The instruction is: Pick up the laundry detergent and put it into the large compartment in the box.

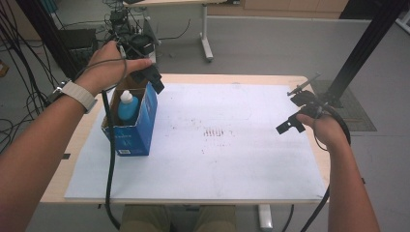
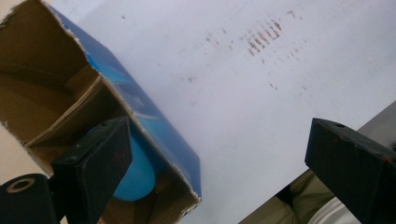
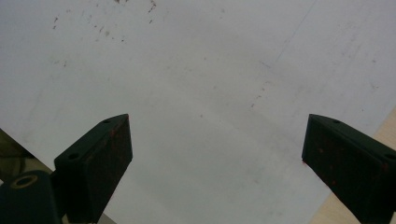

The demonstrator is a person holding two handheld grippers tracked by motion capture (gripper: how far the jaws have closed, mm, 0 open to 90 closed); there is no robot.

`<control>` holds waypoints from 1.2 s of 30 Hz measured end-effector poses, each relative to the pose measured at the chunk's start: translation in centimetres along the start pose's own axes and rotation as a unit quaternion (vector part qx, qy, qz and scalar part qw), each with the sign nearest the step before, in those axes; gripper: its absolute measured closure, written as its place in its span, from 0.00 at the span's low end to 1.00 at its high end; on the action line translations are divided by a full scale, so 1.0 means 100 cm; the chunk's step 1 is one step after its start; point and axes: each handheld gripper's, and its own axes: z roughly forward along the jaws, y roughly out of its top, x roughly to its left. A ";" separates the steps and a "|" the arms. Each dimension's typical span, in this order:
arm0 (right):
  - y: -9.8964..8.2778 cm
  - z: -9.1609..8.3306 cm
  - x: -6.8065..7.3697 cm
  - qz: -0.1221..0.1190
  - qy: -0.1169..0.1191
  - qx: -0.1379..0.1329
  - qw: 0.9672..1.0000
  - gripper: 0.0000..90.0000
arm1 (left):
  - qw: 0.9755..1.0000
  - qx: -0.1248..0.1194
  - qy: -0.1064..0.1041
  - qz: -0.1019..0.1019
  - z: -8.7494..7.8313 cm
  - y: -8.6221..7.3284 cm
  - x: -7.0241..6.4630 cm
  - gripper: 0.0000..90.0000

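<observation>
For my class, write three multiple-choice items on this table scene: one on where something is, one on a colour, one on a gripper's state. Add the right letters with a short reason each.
1. Where does the blue box stand?
A. at the table's left side
B. at the table's right edge
C. on the floor

2. What colour is the cap of the bottle in the box?
A. red
B. white
C. black

3. How are the left gripper jaws set?
A. clamped on the bottle
C. wide apart
B. shut on nothing

Key: 1 A, the high view shows it on the white sheet at left; 2 B, a white cap tops the blue body; 3 C, the left gripper view shows a broad gap.
</observation>
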 end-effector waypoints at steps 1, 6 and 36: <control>0.001 0.000 0.001 0.000 0.000 0.001 1.000 0.09 | 1.000 0.001 0.000 0.002 0.001 0.001 -0.001 0.09; 0.003 0.000 0.002 -0.002 -0.001 0.002 1.000 0.09 | 1.000 0.007 -0.003 0.003 0.001 0.004 -0.007 0.09; 0.009 0.001 0.006 -0.009 -0.001 0.002 1.000 0.09 | 0.998 0.039 -0.007 -0.053 0.027 0.047 -0.068 0.08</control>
